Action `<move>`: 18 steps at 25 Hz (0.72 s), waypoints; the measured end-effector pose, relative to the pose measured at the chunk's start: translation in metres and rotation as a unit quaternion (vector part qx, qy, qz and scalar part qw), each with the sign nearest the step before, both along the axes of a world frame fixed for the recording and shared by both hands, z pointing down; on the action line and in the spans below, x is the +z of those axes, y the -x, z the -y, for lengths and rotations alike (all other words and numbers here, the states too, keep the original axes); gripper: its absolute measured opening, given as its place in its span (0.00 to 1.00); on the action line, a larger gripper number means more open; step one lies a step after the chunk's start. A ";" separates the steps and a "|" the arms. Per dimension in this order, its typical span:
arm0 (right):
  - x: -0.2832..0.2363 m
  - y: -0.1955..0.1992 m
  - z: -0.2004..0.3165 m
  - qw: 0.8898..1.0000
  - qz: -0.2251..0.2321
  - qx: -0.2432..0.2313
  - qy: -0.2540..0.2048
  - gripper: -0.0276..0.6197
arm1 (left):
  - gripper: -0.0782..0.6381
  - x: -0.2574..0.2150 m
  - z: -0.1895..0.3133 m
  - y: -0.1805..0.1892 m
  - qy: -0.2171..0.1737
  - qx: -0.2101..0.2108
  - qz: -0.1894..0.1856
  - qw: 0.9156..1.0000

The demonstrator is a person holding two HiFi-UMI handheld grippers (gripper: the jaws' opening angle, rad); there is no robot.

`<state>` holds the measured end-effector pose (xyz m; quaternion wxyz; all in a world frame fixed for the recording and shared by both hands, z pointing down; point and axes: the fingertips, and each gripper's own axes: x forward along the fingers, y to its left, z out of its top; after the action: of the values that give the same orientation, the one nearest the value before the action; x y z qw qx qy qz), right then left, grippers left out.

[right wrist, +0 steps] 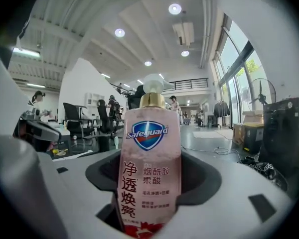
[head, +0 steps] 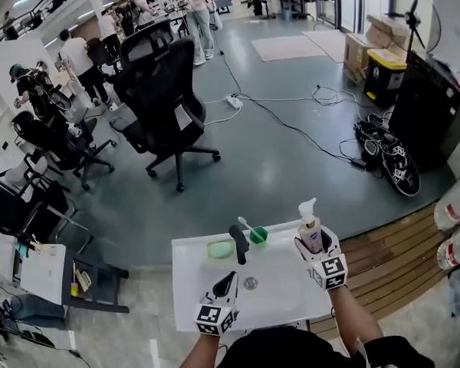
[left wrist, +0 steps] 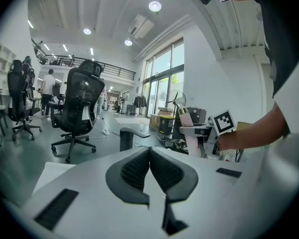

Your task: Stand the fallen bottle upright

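A pink soap bottle [head: 310,232] with a white pump stands upright, lifted above the right side of the white basin top [head: 284,301]. My right gripper [head: 313,247] is shut on its lower body. In the right gripper view the bottle [right wrist: 150,153] fills the gap between the jaws of my right gripper [right wrist: 152,185], label facing the camera. My left gripper [head: 228,280] hovers over the basin's front left, shut with nothing in it. In the left gripper view the pads of my left gripper [left wrist: 149,167] touch, and the bottle [left wrist: 187,133] shows at the right.
A black tap [head: 238,242] rises at the basin's back middle. A green cup with a toothbrush [head: 258,235] and a pale green soap block [head: 220,249] sit on either side of it, with a drain [head: 251,283] in front. A black office chair [head: 165,98] stands beyond.
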<state>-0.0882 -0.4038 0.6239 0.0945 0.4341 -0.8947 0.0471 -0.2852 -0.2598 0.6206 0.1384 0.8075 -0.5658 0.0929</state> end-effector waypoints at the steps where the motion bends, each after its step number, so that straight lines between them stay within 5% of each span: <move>1: 0.004 0.000 0.003 1.000 0.001 0.003 0.001 0.54 | 0.13 0.000 -0.001 0.001 0.001 0.000 0.001 1.000; 18: 0.071 0.004 0.045 0.999 -0.034 0.011 0.029 0.54 | 0.13 0.006 -0.006 0.009 0.018 -0.023 0.008 1.000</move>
<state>-0.0917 -0.4491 0.6948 0.1368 0.4420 -0.8845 0.0594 -0.2946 -0.2542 0.6268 0.1500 0.7907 -0.5840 0.1062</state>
